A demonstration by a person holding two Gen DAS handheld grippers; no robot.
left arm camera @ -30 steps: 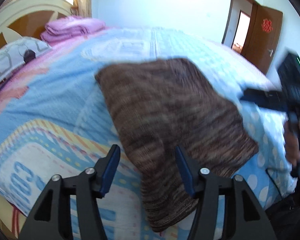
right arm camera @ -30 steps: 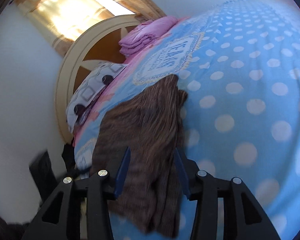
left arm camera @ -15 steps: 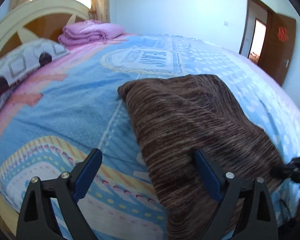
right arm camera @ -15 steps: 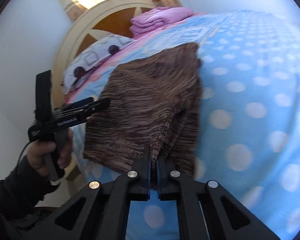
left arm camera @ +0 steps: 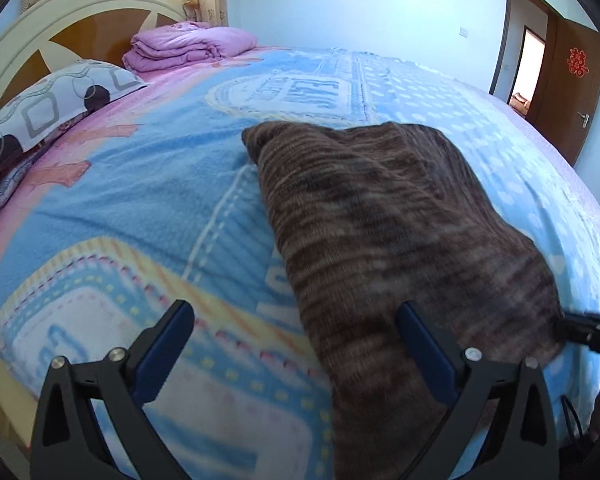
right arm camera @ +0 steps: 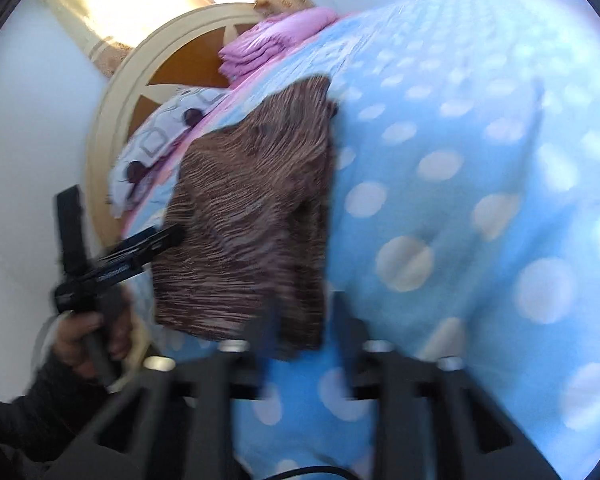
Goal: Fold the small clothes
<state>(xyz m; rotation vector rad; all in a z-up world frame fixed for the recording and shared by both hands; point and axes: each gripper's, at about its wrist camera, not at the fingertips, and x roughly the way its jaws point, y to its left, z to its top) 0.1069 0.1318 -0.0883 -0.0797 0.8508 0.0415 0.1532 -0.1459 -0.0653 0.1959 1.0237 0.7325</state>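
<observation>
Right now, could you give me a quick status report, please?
Left gripper open, empty. Right gripper open, blurred. Brown knit garment flat on bed. Nothing in the way.

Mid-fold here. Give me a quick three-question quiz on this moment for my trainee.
1. True or false: the left gripper is shut on the brown knit.
2. What lies against the headboard, next to the pillow? A) a folded pink quilt B) a laptop C) a green towel
3. Short answer: is the door open or closed?

Key: 1 false, its jaws stand wide apart at the knit's near edge; 2 A; 3 open.
</observation>
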